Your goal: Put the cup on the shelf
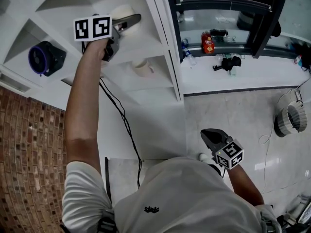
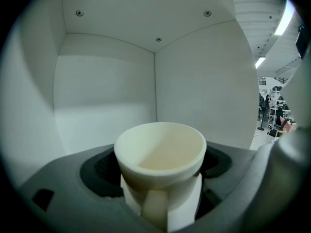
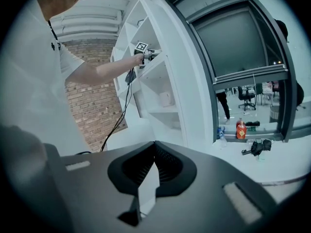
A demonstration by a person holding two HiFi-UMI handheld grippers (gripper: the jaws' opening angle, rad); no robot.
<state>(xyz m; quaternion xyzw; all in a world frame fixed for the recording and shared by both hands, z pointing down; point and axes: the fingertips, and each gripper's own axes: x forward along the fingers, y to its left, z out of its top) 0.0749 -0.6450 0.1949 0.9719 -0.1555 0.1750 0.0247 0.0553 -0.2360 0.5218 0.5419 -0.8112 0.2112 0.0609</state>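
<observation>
One cup [image 2: 160,159], clamped in left gripper [image 1: 129,23], is up inside shelf [image 1: 154,52] bay, not yet released; right gripper [image 3: 143,188] closed, empty.

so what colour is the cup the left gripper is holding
The cup is plain cream-white with no pattern; the left gripper view shows it best.

A red bottle [image 1: 208,43] is seen standing at the back edge of a white ledge [image 1: 262,72], and a black tangled object [image 1: 226,63] is laid near it. A round slatted white object [image 1: 291,118] is set on the floor [image 1: 233,110]. A black cable [image 1: 121,115] is hung to the right of a brick wall [image 1: 29,144].
</observation>
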